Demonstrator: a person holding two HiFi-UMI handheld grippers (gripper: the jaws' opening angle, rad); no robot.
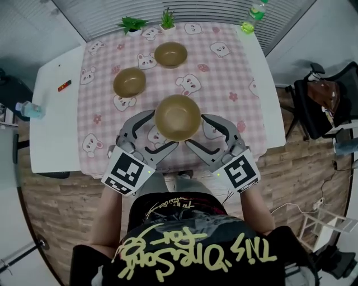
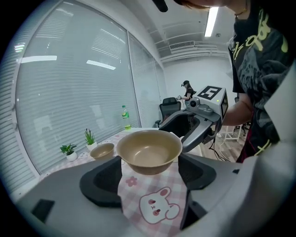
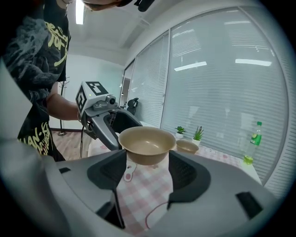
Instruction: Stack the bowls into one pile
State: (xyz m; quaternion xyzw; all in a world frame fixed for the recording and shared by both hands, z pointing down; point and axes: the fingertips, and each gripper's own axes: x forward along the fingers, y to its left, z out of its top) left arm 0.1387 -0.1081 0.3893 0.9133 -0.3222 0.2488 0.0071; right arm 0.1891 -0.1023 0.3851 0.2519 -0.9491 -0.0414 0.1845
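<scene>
A tan bowl (image 1: 178, 117) hangs in the air above the near edge of the pink checked tablecloth (image 1: 224, 84). My left gripper (image 1: 161, 129) clasps its left side and my right gripper (image 1: 198, 130) its right side, both with jaws spread wide round the bowl's body. In the left gripper view the bowl (image 2: 149, 152) sits between the jaw tips of that gripper (image 2: 150, 163); the right gripper view shows the bowl (image 3: 147, 144) the same way at its gripper (image 3: 147, 159). Two more tan bowls (image 1: 130, 82) (image 1: 170, 54) stand apart on the cloth farther back.
Two small potted plants (image 1: 132, 24) (image 1: 167, 19) and a green bottle (image 1: 254, 14) stand along the far edge. A small red object (image 1: 64, 85) and a bottle (image 1: 31, 110) lie at the white table's left. A dark chair (image 1: 321, 103) stands on the right.
</scene>
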